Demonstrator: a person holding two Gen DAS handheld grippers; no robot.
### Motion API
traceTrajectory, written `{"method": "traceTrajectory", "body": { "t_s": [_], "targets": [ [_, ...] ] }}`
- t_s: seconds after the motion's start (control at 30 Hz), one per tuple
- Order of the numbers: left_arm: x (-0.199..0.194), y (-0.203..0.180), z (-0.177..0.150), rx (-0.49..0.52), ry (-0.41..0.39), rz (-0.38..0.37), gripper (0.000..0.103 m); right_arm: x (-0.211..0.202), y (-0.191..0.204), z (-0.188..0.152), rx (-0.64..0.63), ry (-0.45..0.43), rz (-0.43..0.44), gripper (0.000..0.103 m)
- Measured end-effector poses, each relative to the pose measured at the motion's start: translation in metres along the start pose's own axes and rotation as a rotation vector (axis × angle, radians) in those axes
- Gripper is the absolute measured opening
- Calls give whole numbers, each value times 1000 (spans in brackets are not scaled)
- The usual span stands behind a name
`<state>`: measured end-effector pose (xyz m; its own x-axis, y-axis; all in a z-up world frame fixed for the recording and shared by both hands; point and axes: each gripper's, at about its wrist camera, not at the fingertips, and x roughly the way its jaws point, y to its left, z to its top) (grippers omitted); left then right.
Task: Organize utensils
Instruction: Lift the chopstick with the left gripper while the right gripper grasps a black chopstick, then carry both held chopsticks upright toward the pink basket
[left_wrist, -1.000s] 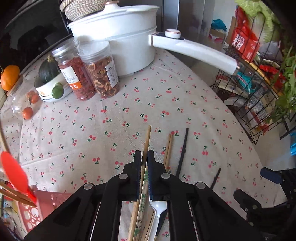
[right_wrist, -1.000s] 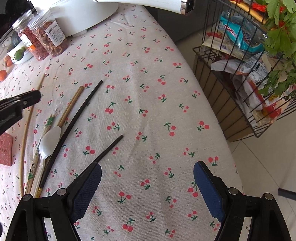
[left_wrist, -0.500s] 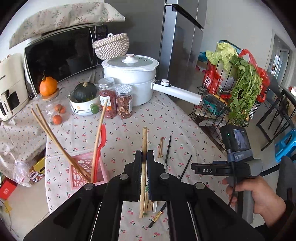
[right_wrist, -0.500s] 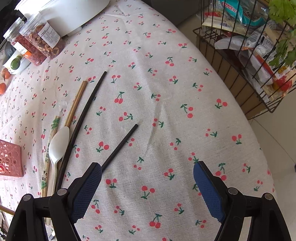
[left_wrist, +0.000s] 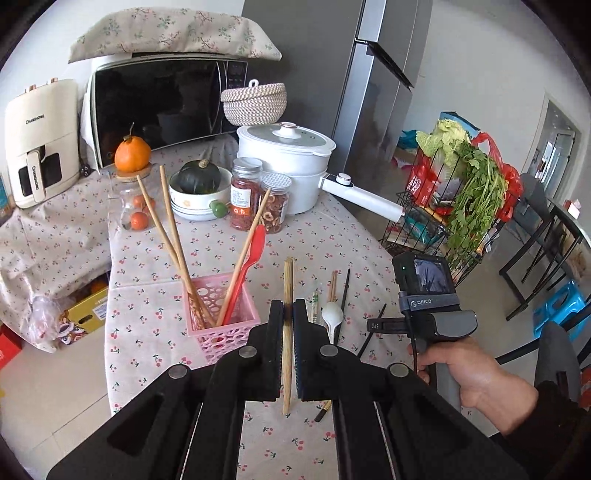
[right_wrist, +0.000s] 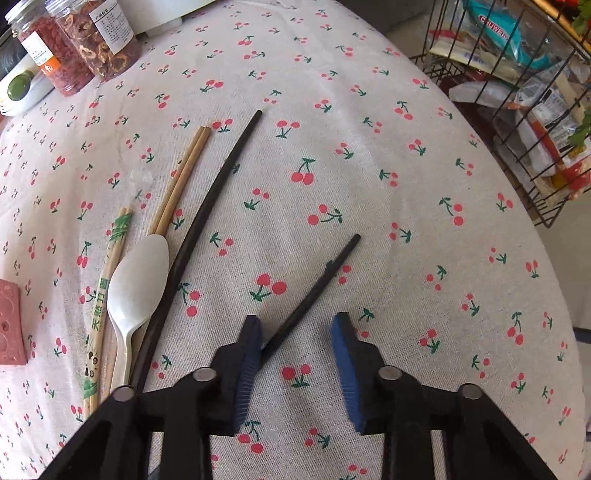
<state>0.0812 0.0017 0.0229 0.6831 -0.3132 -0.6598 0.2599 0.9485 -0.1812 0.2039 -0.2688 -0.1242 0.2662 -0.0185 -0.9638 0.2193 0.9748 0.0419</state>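
My left gripper (left_wrist: 288, 314) is shut on a wooden chopstick (left_wrist: 287, 291) and holds it high above the table. A pink utensil basket (left_wrist: 225, 332) below left holds several wooden chopsticks (left_wrist: 173, 240) and a red spatula (left_wrist: 255, 247). My right gripper (right_wrist: 297, 325) is open, low over the cherry-print cloth, its fingers either side of a short black chopstick (right_wrist: 317, 284). A long black chopstick (right_wrist: 207, 210), a white spoon (right_wrist: 136, 280), a bare wooden pair (right_wrist: 183, 177) and a wrapped pair (right_wrist: 107, 273) lie to its left.
A white pot (left_wrist: 288, 162) with a long handle, two jars (left_wrist: 258, 195), a bowl with a squash (left_wrist: 195, 184) and a microwave (left_wrist: 162, 107) stand at the back. A wire rack of groceries (right_wrist: 524, 92) stands off the table's right edge.
My left gripper has lifted the wooden chopstick off the table and risen high. My right gripper has moved down and forward over the short black chopstick and its jaws have narrowed.
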Motion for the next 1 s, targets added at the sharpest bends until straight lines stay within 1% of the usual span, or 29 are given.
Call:
{"method": "traceTrajectory", "body": {
  "t_s": [0.07,0.13,0.23,0.33,0.47,0.6,0.77,1.0],
  "targets": [
    [-1,9,-2,-14,7,1,4,-1,0,0,5,-9,9,15],
    [-4,17,-3,-28,8,0,4,-2,-1,3,16,-18,39,8],
    [-9,27,-6,-44,4,2,4,-5,-12,3,45,-25,112,5],
    [-16,34,-7,-48,-11,14,4,-18,-18,2,57,-61,154,5],
    [-29,41,-8,-58,-40,20,4,-55,-26,-3,59,-158,242,5],
    [-45,44,-6,-62,-84,22,4,-102,-26,-14,18,-280,326,4],
    [-67,49,1,-87,-153,17,4,-154,-20,-31,-63,-429,354,4],
    [-96,54,15,-116,-283,22,4,-206,-8,-46,-134,-598,397,4]
  ]
}}
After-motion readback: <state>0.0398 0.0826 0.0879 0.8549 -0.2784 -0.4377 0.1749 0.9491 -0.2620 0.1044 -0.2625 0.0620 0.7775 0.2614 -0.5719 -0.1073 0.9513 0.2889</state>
